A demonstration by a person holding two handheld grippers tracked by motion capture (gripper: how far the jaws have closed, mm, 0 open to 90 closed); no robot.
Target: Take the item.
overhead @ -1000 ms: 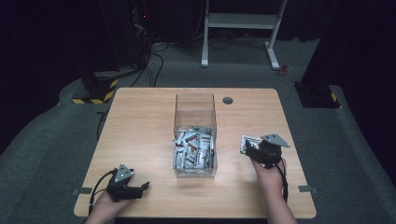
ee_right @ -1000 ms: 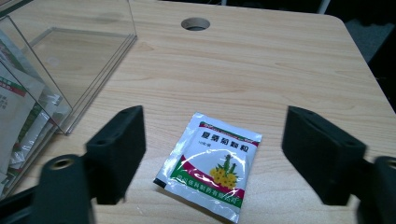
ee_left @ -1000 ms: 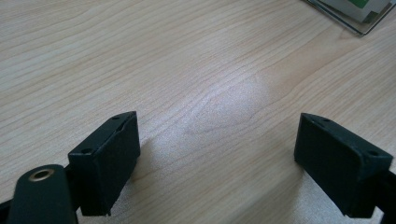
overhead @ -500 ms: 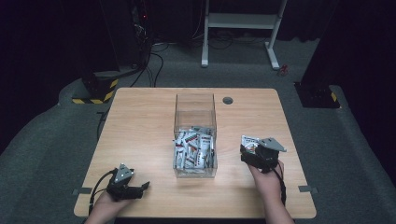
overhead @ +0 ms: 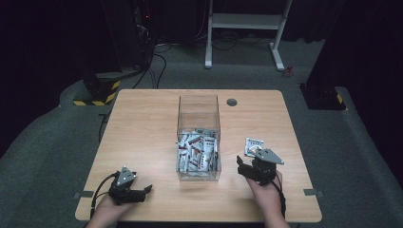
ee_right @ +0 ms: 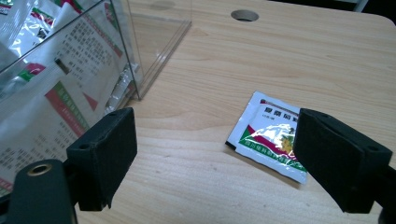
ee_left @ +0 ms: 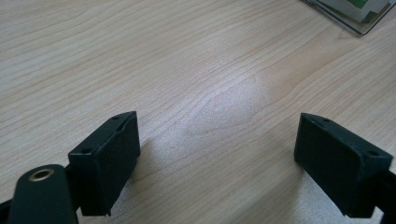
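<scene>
A clear plastic box (overhead: 198,110) stands at the middle of the wooden table, its near half filled with several white, red and green sachets (overhead: 196,154). One loose sachet (overhead: 253,145) (ee_right: 270,135) lies flat on the table right of the box. My right gripper (overhead: 248,166) (ee_right: 215,144) hovers just on the near side of it, open, jaws wide apart and holding nothing. In the right gripper view the box wall (ee_right: 79,70) is close on the left. My left gripper (overhead: 142,191) (ee_left: 217,140) rests open over bare wood at the near left.
A round cable hole (overhead: 232,102) sits in the table behind the box. The box's corner (ee_left: 355,14) shows at the top right of the left gripper view. Beyond the table are dark floor, cables and a white frame (overhead: 247,23).
My right gripper has drawn back toward the near edge and a little left, away from the loose sachet, which stays where it lay. The left gripper has not moved.
</scene>
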